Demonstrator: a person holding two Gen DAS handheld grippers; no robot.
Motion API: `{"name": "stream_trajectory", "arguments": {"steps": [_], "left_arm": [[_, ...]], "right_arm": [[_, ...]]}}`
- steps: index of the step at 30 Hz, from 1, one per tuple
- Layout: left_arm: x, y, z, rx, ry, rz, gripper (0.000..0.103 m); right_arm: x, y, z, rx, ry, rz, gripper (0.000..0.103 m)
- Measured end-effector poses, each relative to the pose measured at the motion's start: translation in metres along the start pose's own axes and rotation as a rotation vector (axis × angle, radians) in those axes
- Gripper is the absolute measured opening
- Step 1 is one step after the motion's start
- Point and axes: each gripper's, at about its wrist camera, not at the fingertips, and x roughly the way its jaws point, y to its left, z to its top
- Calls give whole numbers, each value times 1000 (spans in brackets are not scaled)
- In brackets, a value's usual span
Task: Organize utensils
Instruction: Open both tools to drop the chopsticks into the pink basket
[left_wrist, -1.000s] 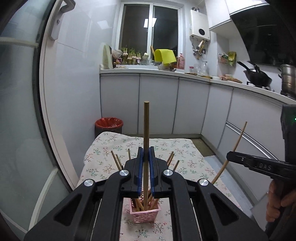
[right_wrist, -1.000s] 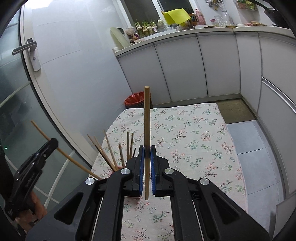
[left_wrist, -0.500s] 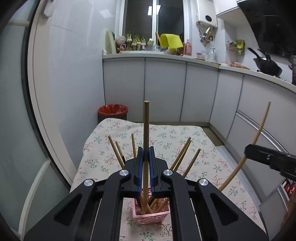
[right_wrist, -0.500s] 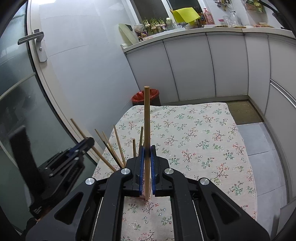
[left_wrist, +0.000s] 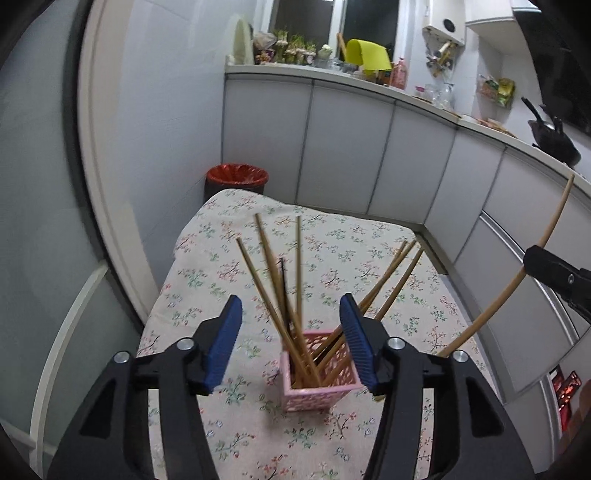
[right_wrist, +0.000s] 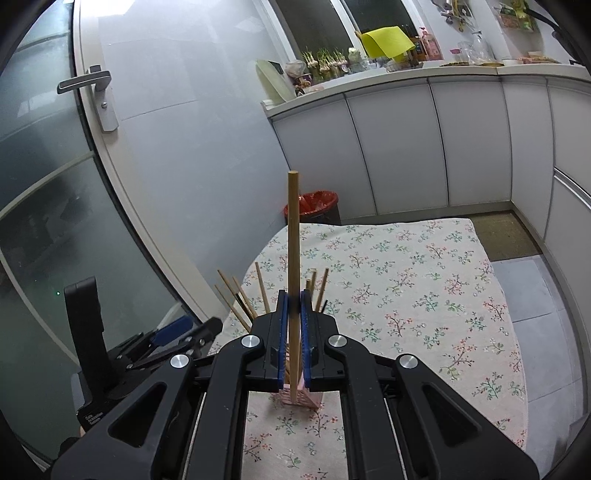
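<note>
Standing in a small pink lattice holder (left_wrist: 318, 384) near the front of the tabletop (left_wrist: 369, 258), a bundle of wooden chopsticks (left_wrist: 280, 295) fans upward and outward — some lean left, some lean right, and one dark stick sits among them. The left gripper (left_wrist: 291, 332) hangs just above and in front of the holder with its blue-padded fingers (left_wrist: 225, 332) spread wide apart, gripping nothing; the chopsticks rise through the gap between them. The right gripper (right_wrist: 294, 314) has its fingers pressed together on a single chopstick (right_wrist: 293, 258), which stands upright between the blue pads, its lower end hanging just above the holder's rim. In the left wrist view that same chopstick appears at the right edge as a long curved stick, pinched by the black tip of the right gripper. The tabletop wears a cream cloth printed with small flowers. Beyond its far edge sits a red-lined bin (left_wrist: 236, 177), then white cabinets (left_wrist: 369, 155) under a cluttered counter, and a frosted glass door (right_wrist: 55, 203) to the left.
</note>
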Motion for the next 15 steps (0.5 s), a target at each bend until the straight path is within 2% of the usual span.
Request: {"name": "stream_trajectory", "arguments": {"steps": [3, 9, 13, 15], "left_arm": [[-2, 9, -8, -16, 25, 11, 63], [6, 13, -24, 38, 83, 52, 64], [13, 21, -30, 29, 118, 77, 71], [16, 23, -30, 25, 129, 83, 72]], "right_arm": [[7, 8, 0, -16, -5, 11, 6], [30, 16, -1, -42, -17, -3, 6], [52, 17, -5, -39, 3, -24, 6], [62, 17, -8, -40, 11, -28, 6]]}}
